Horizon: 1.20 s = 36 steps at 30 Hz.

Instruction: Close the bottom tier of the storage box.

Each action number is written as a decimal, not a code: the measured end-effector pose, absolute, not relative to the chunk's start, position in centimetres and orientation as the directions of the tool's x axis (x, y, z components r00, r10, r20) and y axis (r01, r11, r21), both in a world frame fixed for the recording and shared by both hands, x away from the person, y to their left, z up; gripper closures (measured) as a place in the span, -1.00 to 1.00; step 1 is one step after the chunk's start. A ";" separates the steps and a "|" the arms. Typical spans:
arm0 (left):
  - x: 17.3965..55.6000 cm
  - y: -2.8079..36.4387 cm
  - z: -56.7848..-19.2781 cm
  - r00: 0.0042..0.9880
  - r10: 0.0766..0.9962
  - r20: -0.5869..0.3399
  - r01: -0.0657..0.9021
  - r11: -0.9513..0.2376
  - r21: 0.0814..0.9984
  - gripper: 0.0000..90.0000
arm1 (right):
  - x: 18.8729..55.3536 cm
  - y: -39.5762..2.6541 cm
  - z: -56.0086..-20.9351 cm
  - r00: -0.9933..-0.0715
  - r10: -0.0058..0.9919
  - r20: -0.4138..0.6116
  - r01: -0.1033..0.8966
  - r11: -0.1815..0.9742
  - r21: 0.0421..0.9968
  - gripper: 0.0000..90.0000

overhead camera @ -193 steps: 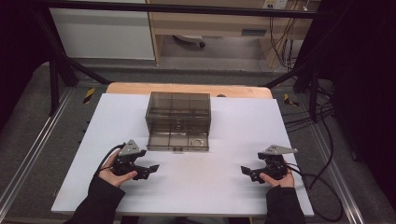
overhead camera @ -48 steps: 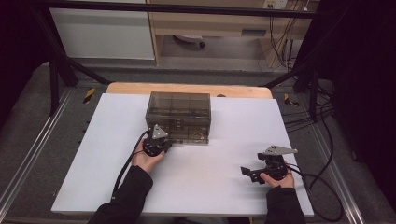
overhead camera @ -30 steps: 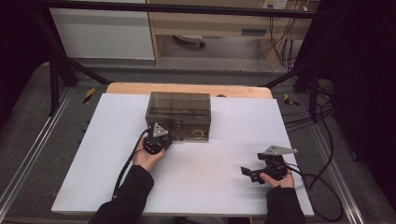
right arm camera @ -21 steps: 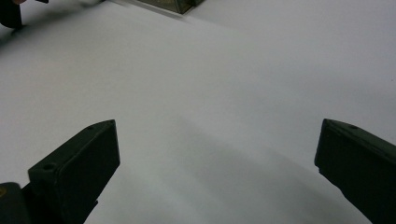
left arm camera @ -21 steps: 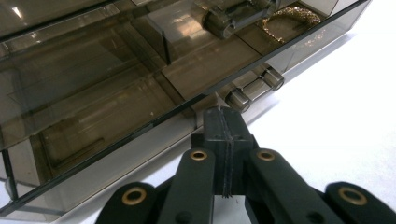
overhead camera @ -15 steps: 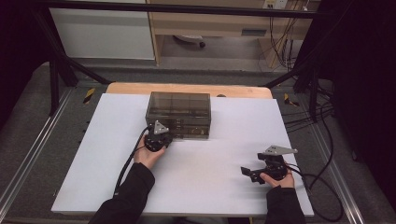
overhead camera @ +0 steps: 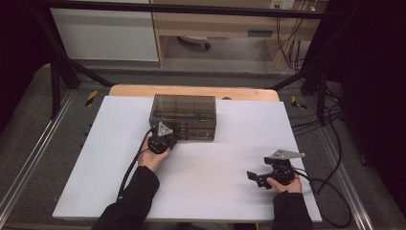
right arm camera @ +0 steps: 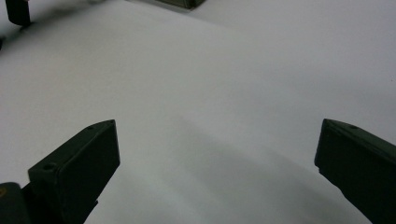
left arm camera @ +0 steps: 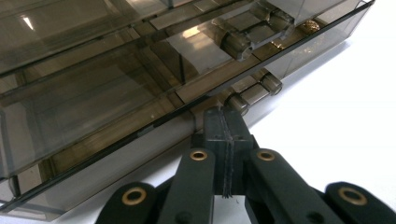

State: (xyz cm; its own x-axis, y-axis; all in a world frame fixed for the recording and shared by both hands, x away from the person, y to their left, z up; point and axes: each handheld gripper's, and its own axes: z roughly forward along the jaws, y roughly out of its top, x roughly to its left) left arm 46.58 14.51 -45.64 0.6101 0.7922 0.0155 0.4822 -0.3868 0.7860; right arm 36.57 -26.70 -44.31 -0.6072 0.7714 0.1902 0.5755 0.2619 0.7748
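Smoky plastic drawer box [left arm camera: 116, 88] meets closed left tongs [left arm camera: 227, 122].

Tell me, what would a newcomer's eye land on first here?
Probably the smoky see-through drawer box at the far middle of the white table. Next, the left gripper, its jaws shut and their tips pressed up against the box's lower front edge. Then the right gripper, near the table's front right corner, jaws wide open over bare white.
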 end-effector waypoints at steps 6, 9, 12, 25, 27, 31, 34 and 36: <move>46.8 14.4 -45.6 0.606 0.795 0.024 0.479 -0.389 0.787 1.00 | 36.6 -26.7 -44.3 -0.606 0.771 0.196 0.579 0.259 0.773 -0.98; 46.9 14.2 -45.6 0.604 0.797 0.025 0.476 -0.386 0.791 1.00 | 36.6 -26.7 -44.3 -0.608 0.771 0.190 0.575 0.262 0.775 -0.98; 47.0 14.2 -45.5 0.601 0.799 0.031 0.472 -0.385 0.793 1.00 | 36.6 -26.7 -44.3 -0.607 0.771 0.189 0.575 0.262 0.775 -0.98; 47.1 14.3 -45.6 0.592 0.805 0.044 0.468 -0.388 0.794 1.00 | 36.5 -26.7 -44.3 -0.607 0.771 0.194 0.578 0.261 0.773 -0.98; 47.0 14.3 -45.6 0.597 0.801 0.036 0.470 -0.385 0.794 1.00 | 36.5 -26.7 -44.3 -0.607 0.771 0.193 0.578 0.261 0.774 -0.98; 46.6 14.4 -45.2 0.607 0.794 0.038 0.470 -0.397 0.789 1.00 | 36.5 -26.7 -44.3 -0.607 0.771 0.193 0.578 0.261 0.773 -0.98; 46.2 14.7 -44.7 0.616 0.787 0.029 0.468 -0.396 0.790 0.99 | 36.5 -26.7 -44.3 -0.607 0.771 0.193 0.577 0.261 0.774 -0.98; 45.8 14.9 -44.5 0.621 0.784 0.021 0.470 -0.393 0.790 0.98 | 36.5 -26.7 -44.3 -0.607 0.771 0.193 0.578 0.261 0.773 -0.98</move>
State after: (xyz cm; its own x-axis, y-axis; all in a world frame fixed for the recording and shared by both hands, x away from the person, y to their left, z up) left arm 45.79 14.95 -44.45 0.6207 0.7837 0.0206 0.4701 -0.3932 0.7902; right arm 36.53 -26.68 -44.30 -0.6066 0.7711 0.1935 0.5779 0.2606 0.7734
